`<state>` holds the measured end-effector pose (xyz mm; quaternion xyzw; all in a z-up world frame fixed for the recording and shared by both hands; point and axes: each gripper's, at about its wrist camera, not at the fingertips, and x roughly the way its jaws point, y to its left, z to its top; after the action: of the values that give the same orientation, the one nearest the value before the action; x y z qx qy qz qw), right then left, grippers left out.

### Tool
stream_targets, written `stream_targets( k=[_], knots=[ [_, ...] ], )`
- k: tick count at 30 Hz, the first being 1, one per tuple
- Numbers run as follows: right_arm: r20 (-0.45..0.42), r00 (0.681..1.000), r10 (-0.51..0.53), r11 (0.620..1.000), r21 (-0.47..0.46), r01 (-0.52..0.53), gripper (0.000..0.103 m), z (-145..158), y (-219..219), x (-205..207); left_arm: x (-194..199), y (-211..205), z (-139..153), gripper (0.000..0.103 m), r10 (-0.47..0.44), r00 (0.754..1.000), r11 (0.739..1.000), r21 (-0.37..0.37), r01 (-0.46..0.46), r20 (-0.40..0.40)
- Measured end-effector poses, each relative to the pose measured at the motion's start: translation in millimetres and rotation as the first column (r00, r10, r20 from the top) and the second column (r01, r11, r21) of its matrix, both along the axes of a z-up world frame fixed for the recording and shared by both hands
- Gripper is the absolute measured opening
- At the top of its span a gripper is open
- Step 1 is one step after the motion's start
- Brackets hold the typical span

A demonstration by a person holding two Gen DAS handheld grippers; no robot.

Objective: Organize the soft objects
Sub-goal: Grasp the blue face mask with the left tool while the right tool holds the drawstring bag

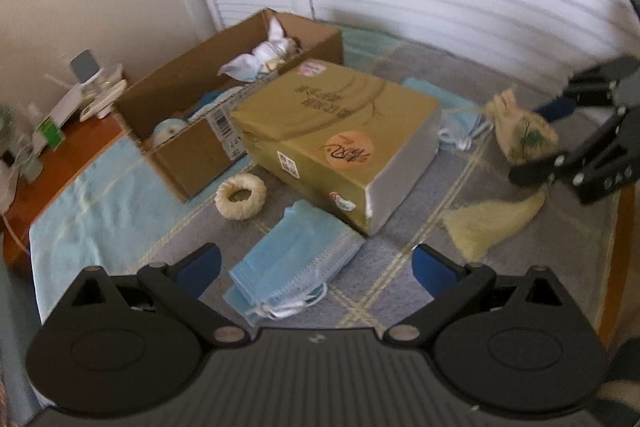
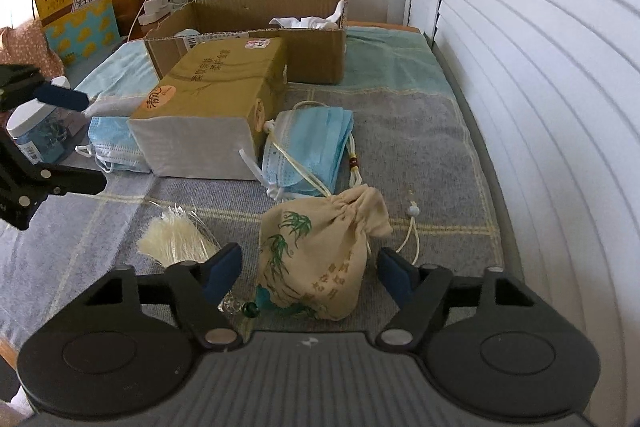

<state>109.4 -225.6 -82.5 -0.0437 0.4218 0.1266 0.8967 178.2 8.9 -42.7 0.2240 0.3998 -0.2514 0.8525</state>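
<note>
Between the fingers of my right tool lies a beige drawstring pouch (image 2: 320, 259), printed with green bamboo and dark characters, slumped on its side with its gathered neck pointing away from me. Its cream cord trails off with a pale tassel (image 2: 176, 239) spread flat just to the left. Beyond the pouch sits a stack of blue face masks (image 2: 308, 147), ear loops loose, touching the gold tissue pack (image 2: 208, 99). A second blue mask stack (image 1: 292, 267) lies in front of my left tool, near a cream fuzzy scrunchie (image 1: 241, 195). White cloth items (image 1: 260, 61) sit inside the open cardboard box (image 1: 188, 163).
</note>
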Motion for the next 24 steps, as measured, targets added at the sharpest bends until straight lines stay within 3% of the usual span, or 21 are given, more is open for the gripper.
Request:
stream_targets(
  k=[4,11,24],
  knots=[
    [0.004,1.0,-0.006,1.0,0.018,0.006,0.073,0.9,-4.1,-0.1,14.8,-6.8,-7.9,0.097,-0.034,0.999,0.999,0.038,0.034,0.003],
    [0.008,1.0,0.009,0.999,0.033,-0.009,0.073,4.9,-6.8,-2.6,32.6,-5.6,-19.0,0.092,-0.069,0.993,0.997,0.023,0.072,-0.097],
    [0.0,1.0,0.008,1.0,0.028,-0.008,0.058,6.1,-6.7,-4.8,39.6,1.0,-20.5,0.052,-0.053,0.982,0.999,-0.011,0.052,-0.179]
  ],
)
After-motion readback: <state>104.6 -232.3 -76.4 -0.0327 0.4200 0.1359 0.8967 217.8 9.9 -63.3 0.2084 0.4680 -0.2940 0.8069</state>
